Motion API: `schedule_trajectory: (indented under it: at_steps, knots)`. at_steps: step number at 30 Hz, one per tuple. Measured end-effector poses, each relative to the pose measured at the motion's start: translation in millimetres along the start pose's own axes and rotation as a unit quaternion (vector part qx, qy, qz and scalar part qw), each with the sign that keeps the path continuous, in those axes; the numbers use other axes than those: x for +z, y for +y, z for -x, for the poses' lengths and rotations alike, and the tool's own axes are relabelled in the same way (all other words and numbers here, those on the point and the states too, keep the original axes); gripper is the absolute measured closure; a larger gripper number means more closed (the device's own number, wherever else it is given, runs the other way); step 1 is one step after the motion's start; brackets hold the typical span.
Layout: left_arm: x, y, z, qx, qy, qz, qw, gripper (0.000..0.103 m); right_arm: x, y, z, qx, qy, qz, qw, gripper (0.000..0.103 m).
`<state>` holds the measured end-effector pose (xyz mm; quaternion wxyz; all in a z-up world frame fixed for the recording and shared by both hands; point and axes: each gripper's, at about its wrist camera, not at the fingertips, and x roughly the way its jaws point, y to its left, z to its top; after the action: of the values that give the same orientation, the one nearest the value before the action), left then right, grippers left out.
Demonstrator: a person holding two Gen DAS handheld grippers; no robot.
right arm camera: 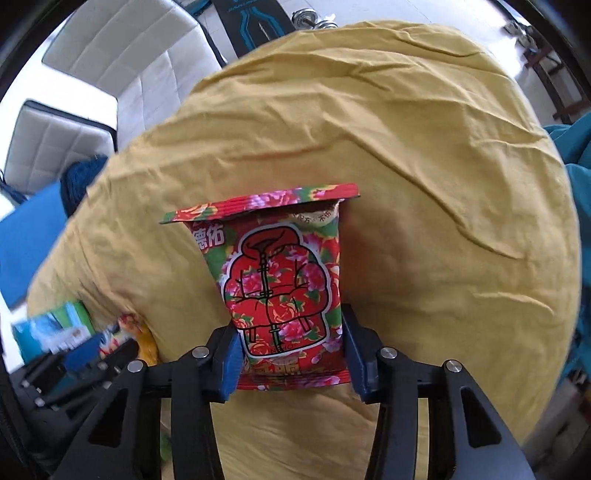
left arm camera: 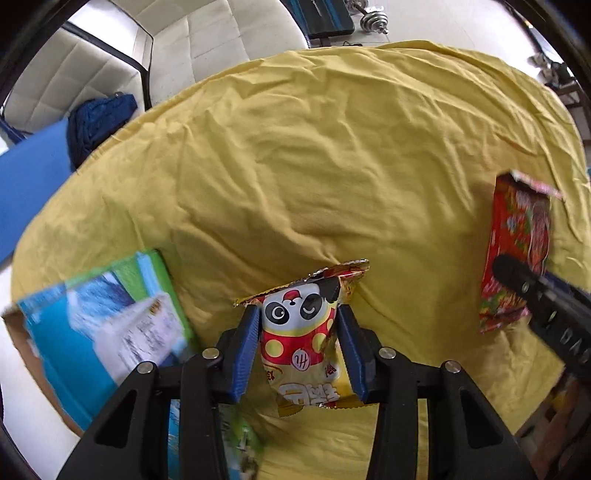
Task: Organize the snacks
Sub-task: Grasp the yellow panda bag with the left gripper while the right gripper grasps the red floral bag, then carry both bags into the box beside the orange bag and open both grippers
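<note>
My left gripper (left arm camera: pixel 297 325) is shut on a yellow snack bag with a panda face (left arm camera: pixel 301 332), held above the yellow cloth (left arm camera: pixel 314 166). My right gripper (right arm camera: pixel 290 339) is shut on a red floral snack bag with a jacket drawing (right arm camera: pixel 280 288), also lifted over the cloth (right arm camera: pixel 406 184). In the left wrist view the red bag (left arm camera: pixel 517 251) shows at the right with the right gripper's black finger across it. In the right wrist view the left gripper's body (right arm camera: pixel 74 369) and a bit of its bag sit at the lower left.
A cardboard box with blue-green printed flaps (left arm camera: pixel 103 325) stands at the left edge of the cloth. A white quilted sofa (left arm camera: pixel 166 44) lies beyond, with a dark blue knitted thing (left arm camera: pixel 96 122) and a blue pad (left arm camera: pixel 29 192) at the left. Dumbbells (left arm camera: pixel 373 18) rest on the floor far back.
</note>
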<state>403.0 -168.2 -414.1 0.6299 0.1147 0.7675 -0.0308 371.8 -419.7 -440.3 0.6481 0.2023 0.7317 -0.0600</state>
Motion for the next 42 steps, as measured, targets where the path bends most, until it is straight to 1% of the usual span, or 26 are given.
schedule_trajectory:
  at_steps: [4, 6, 9, 10, 13, 14, 16, 19, 22, 23, 24, 27, 28, 29, 30, 32, 34, 37, 42]
  knots:
    - [-26, -21, 3, -0.053, -0.007, -0.001, 0.9986, 0.064, -24, -15, 6, -0.049, 0.013, 0.039, 0.998, 0.055]
    - [-40, -34, 2, -0.075, -0.009, -0.01, 0.9971, 0.064, -37, -28, 8, -0.057, 0.022, 0.049, 0.997, 0.056]
    - [-56, -47, -4, -0.08, -0.013, -0.019, 0.9965, 0.063, -63, -50, 8, -0.072, 0.038, 0.056, 0.995, 0.056]
    - [-59, -48, -6, -0.079, -0.019, -0.018, 0.9965, 0.06, -71, -56, 7, -0.076, 0.043, 0.059, 0.994, 0.056]
    - [-60, -47, -14, -0.092, -0.009, -0.003, 0.9957, 0.052, -84, -64, 4, -0.082, 0.042, 0.059, 0.994, 0.055]
    - [-58, -40, -20, -0.097, -0.003, 0.002, 0.9953, 0.048, -85, -64, 3, -0.084, 0.04, 0.059, 0.994, 0.055]
    - [-53, -25, -34, -0.109, 0.008, 0.022, 0.9937, 0.042, -86, -62, 2, -0.082, 0.038, 0.052, 0.995, 0.055]
    - [-55, -19, -46, -0.122, 0.013, 0.035, 0.9918, 0.038, -85, -61, 0, -0.086, 0.034, 0.048, 0.995, 0.055]
    - [-57, -20, -47, -0.113, 0.003, 0.031, 0.9931, 0.038, -85, -59, -4, -0.088, 0.034, 0.042, 0.995, 0.055]
    - [-58, -22, -46, -0.108, 0.002, 0.026, 0.9939, 0.038, -86, -61, -5, -0.076, 0.04, 0.046, 0.995, 0.055]
    - [-62, -27, -45, -0.102, -0.002, 0.021, 0.9946, 0.038, -87, -60, -6, -0.076, 0.04, 0.043, 0.995, 0.054]
    - [-72, -37, -45, -0.088, -0.013, 0.01, 0.996, 0.041, -87, -57, -15, -0.076, 0.038, 0.036, 0.996, 0.054]
    - [-76, -39, -44, -0.08, -0.021, 0.007, 0.9965, 0.046, -86, -61, -15, -0.075, 0.038, 0.034, 0.996, 0.054]
    - [-80, -48, -45, -0.076, -0.025, 0.006, 0.9968, 0.052, -82, -65, -18, -0.076, 0.037, 0.033, 0.996, 0.054]
    - [-83, -51, -44, -0.072, -0.03, 0.001, 0.997, 0.054, -80, -69, -21, -0.076, 0.036, 0.031, 0.996, 0.054]
    - [-88, -59, -40, -0.068, -0.034, -0.008, 0.9971, 0.065, -76, -74, -24, -0.08, 0.034, 0.032, 0.996, 0.054]
    - [-94, -64, -39, -0.056, -0.043, -0.017, 0.9974, 0.066, -77, -74, -27, -0.085, 0.03, 0.033, 0.995, 0.055]
    - [-101, -71, -34, -0.05, -0.052, -0.019, 0.9972, 0.067, -82, -69, -28, -0.092, 0.026, 0.04, 0.995, 0.058]
    - [-121, -84, -16, -0.054, -0.068, -0.022, 0.996, 0.067, -95, -63, -22, -0.09, 0.015, 0.047, 0.995, 0.059]
